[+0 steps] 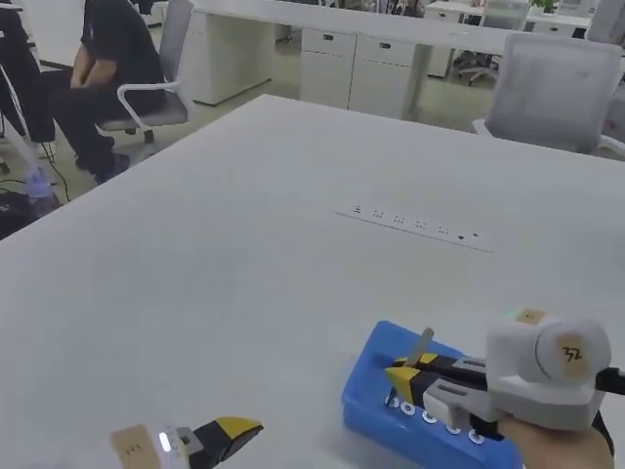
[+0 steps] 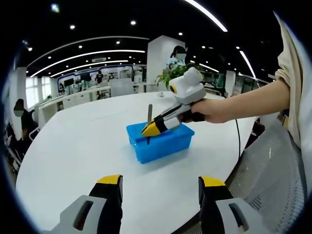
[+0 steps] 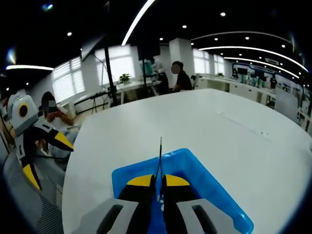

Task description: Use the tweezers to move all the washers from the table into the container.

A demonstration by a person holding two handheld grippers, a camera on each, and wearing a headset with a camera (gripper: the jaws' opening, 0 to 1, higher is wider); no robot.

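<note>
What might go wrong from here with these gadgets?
The tweezers are pinched at one end in the shut jaws of the right gripper, so they might twist or slip. The blue container lies loose on the table while the left gripper hangs open, away from it, so a nudge might shift it.

1. One blue container (image 1: 366, 391) sits on the surface (image 1: 244, 274).
2. One pair of tweezers (image 1: 422, 347) stands above the container.
3. Two grippers: the right gripper (image 1: 395, 372) over the container, the left gripper (image 1: 249, 428) to the container's left.
4. At least four small pale rings (image 1: 430, 417) line the container's near side; they are too small to identify.
5. One socket strip (image 1: 415, 225) lies beyond the container.
6. One seated person (image 1: 107, 68) is far beyond the container, to its left.
</note>
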